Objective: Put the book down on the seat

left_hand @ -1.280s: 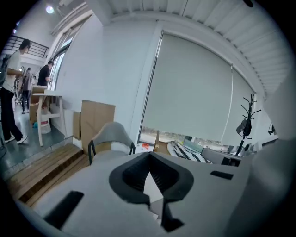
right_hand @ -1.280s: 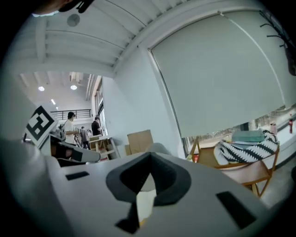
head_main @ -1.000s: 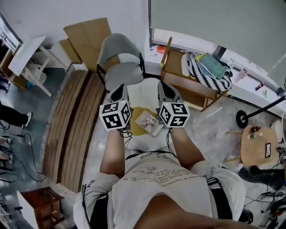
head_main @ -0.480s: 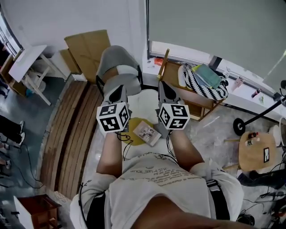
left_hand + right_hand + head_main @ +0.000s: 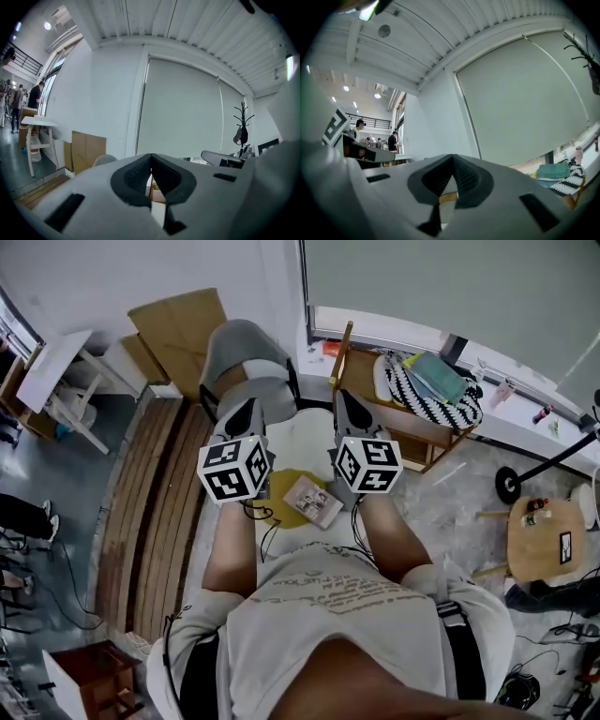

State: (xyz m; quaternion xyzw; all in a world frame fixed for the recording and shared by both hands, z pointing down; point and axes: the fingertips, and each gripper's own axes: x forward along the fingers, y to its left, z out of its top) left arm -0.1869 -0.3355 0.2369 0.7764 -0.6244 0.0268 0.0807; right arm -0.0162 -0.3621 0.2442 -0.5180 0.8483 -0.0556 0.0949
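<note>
Since the book [image 5: 313, 502] already lies flat on the round yellow seat [image 5: 284, 491], below and between both arms, left claw [image 5: 151, 158] and right claw [image 5: 453, 158] are pinched closed, empty; best keep both clear above, as the book seems to overhang the rim

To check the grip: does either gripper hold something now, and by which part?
Nothing is held: the left gripper and the right gripper are both shut and empty; the book lies on the yellow seat.

Soft, even daylight with faint shadows; small round white ceiling lamps [image 5: 377, 95] glare; gripper views bulge, dark-cornered, with near jaws blurred
</note>
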